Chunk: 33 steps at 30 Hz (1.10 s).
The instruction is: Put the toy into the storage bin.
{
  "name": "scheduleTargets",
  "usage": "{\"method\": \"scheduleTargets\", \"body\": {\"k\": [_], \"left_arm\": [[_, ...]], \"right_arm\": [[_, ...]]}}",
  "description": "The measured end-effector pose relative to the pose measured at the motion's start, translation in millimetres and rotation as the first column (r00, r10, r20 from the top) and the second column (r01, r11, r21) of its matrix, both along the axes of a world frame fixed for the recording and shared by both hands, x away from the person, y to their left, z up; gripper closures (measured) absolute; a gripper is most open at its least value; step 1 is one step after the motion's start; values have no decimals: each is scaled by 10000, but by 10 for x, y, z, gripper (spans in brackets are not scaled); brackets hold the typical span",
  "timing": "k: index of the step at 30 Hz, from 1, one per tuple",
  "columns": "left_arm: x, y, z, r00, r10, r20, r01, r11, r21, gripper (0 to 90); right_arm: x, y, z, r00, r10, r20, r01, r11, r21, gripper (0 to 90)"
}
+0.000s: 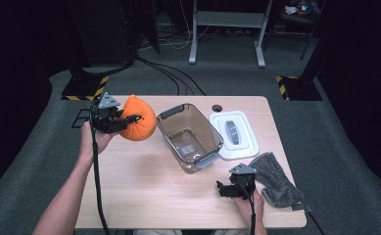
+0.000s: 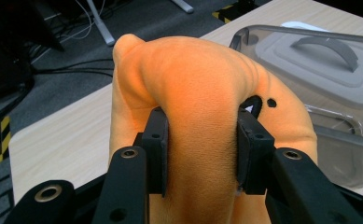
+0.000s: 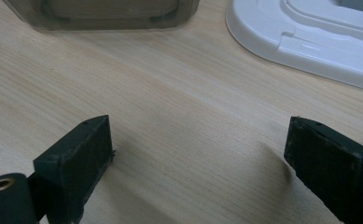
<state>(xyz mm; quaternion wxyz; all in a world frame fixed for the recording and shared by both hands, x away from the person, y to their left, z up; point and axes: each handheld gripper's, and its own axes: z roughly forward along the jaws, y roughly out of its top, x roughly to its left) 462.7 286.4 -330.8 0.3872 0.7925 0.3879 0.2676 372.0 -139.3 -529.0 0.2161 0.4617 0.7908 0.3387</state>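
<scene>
We held the orange plush toy [image 1: 139, 120] squeezed between the jaws of our left gripper [image 1: 124, 119], lifted above the surface [image 1: 144, 196] just left of the clear bin [image 1: 190, 137]. Our right gripper [image 1: 226, 189] rested low near the grey cloth [image 1: 276, 178], jaws wide and holding nothing.

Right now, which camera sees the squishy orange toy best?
The high view: it shows the whole orange plush toy, lifted beside the clear bin by the left gripper. The left gripper view shows it close up, squeezed between both pads. The right gripper view looks at bare table.
</scene>
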Motion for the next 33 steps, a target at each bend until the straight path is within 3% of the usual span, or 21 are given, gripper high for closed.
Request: {"method": "scheduleTargets", "body": {"k": [11, 16, 33], "left_arm": [[83, -118, 180, 9998, -96, 197, 96, 10000, -21, 619], [116, -264, 266, 9989, -367, 304, 364, 9993, 102, 614], [246, -697, 247, 9953, -955, 174, 954, 9954, 31, 612]], "right_arm": [[1, -3, 1, 10000, 53, -17, -53, 10000, -42, 70], [-3, -4, 1, 10000, 73, 16, -73, 9999, -86, 70], [-8, 1, 2, 10000, 68, 42, -68, 10000, -72, 70]]}}
